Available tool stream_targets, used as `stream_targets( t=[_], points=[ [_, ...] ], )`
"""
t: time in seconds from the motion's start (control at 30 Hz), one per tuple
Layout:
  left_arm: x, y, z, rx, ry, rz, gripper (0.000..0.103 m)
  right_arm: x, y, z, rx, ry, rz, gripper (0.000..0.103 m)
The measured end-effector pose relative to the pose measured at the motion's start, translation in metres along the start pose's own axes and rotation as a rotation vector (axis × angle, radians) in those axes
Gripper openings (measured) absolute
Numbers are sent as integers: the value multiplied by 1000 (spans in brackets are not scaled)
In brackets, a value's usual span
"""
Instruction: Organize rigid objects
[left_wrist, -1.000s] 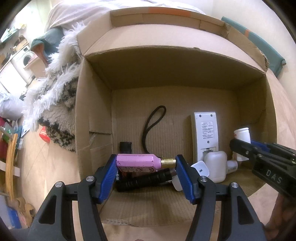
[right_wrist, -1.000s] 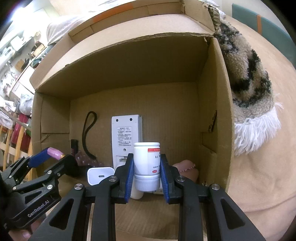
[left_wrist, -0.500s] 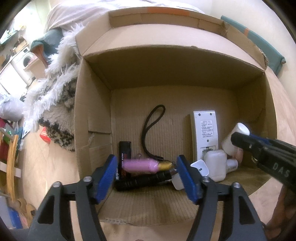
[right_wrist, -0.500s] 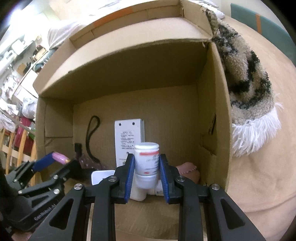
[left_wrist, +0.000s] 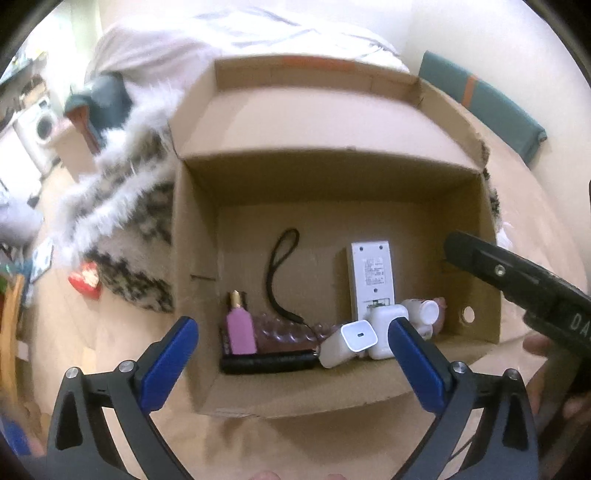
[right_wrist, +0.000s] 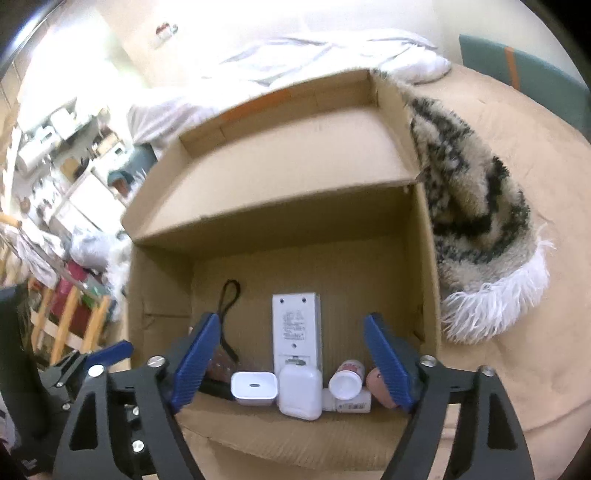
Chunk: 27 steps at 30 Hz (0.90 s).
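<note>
I had both grippers released: the left gripper (left_wrist: 293, 345) and right gripper (right_wrist: 291, 360) had just been opening, nothing between them. The pink bottle (left_wrist: 241, 329) and white bottle (right_wrist: 346, 384) lay along the cardboard box's (left_wrist: 195, 258) near wall; nothing else outside it showed.

A shaggy rug (right_wrist: 476, 221) lies beside white bedding (right_wrist: 295, 59).

A pink bottle (left_wrist: 241, 329) with a gold cap lies by the box's (left_wrist: 192, 258) left wall. A white bottle (right_wrist: 346, 382) lies near the right wall.
</note>
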<state>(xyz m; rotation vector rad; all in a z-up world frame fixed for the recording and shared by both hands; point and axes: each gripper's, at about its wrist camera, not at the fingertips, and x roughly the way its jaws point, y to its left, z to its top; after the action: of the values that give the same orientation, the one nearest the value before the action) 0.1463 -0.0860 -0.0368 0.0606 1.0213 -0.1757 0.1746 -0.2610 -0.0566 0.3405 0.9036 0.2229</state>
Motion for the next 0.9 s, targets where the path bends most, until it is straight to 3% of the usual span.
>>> stream_targets(
  t=[0.13, 0.4, 0.53, 0.63, 0.9],
  points=[
    [-26, 12, 0, -39, -37, 7, 102, -20, -5, -2, 9, -29, -36, 103],
    [-75, 41, -20, -117, -111, 89, 102, -54, 9, -14, 4, -64, -64, 103],
    [-97, 54, -37, -162, -139, 57, 102, -80, 21, -28, -39, -106, -78, 103],
    [-109, 57, -49, -166, -159, 38, 102, -96, 27, -40, -51, -118, -84, 103],
    [-134, 50, -77, -124, -219, 77, 102, -124, 36, -71, -88, -149, -103, 103]
  ],
)
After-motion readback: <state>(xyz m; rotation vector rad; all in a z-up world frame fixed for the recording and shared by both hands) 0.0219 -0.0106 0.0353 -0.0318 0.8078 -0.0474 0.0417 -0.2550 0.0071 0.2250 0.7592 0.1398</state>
